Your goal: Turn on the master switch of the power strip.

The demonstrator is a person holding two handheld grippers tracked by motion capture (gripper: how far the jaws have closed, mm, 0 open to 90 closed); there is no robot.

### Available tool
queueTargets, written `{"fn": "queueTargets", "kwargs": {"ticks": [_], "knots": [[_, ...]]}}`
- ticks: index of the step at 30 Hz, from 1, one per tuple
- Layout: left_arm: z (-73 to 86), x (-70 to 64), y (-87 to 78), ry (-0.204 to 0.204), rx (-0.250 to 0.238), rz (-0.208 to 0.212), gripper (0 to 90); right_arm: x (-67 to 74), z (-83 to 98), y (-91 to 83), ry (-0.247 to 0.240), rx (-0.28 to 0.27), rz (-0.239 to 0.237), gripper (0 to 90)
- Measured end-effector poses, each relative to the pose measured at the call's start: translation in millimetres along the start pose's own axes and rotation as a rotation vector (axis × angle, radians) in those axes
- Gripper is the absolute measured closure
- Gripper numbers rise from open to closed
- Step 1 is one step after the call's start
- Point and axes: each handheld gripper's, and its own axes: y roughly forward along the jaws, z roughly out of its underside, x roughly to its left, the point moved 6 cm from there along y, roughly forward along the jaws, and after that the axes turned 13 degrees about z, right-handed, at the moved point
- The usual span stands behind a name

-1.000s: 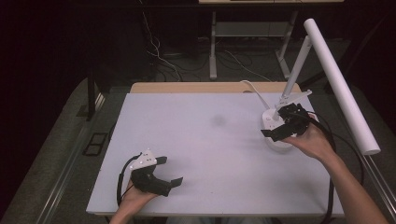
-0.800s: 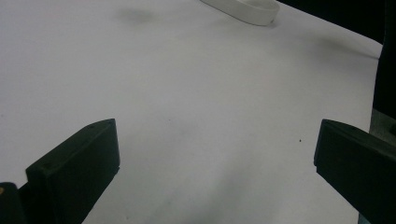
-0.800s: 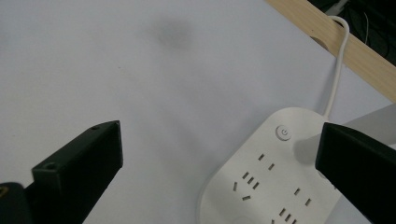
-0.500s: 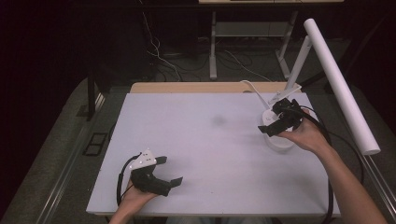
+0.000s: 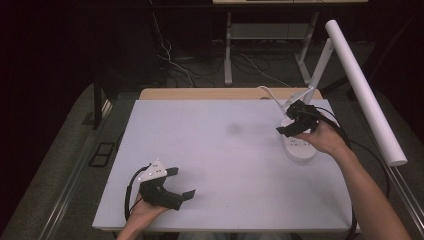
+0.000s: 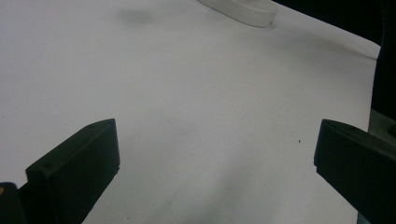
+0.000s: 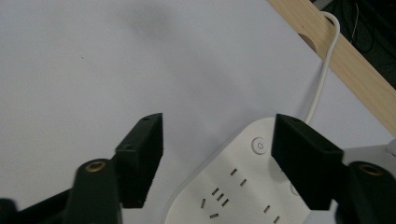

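Right gripper point(image 7: 217, 158) hanging open right over power strip point(image 7: 243, 186), power button point(image 7: 259, 145) between jaws; left gripper point(image 5: 172, 192) open, far off.

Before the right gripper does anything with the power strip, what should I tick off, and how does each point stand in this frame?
1. Right gripper open: ok, jaws spread wide.
2. Right gripper over the power strip: ok, one jaw is above the strip's corner, the other over bare table.
3. Power button unobstructed: ok, it shows between the jaws.
4. Contact with the strip: cannot tell, the gap between the jaws and the strip is not readable.
5. Strip's cord clear of the jaws: ok, it runs off toward the wooden edge.
6. Left gripper out of the way: ok, open, resting near the table's front left.
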Motion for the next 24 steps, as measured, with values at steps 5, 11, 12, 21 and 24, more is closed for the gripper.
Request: {"fn": "queueTargets", "kwargs": {"ticks": [5,11,12,21,24], "knots": [[0.1,-0.1,-0.1,0.0,0.001,0.001,0.0,-5.5,1.9,8.5,-0.004,0.03,0.018,46.1],[0.2,0.2,-0.2,-0.001,0.001,0.001,0.0,-11.7,4.9,19.0,-0.003,0.061,0.066,62.8],[0.4,0.2,0.1,-0.003,0.001,0.002,0.0,-12.6,5.2,20.9,-0.006,0.067,0.079,66.3],[0.9,0.8,0.0,-0.004,0.007,0.003,0.0,-17.0,6.9,33.1,0.0,0.087,0.092,89.3],[1.5,1.2,0.2,-0.005,0.01,0.004,0.0,-18.5,7.8,37.1,-0.001,0.097,0.099,89.4]]}}
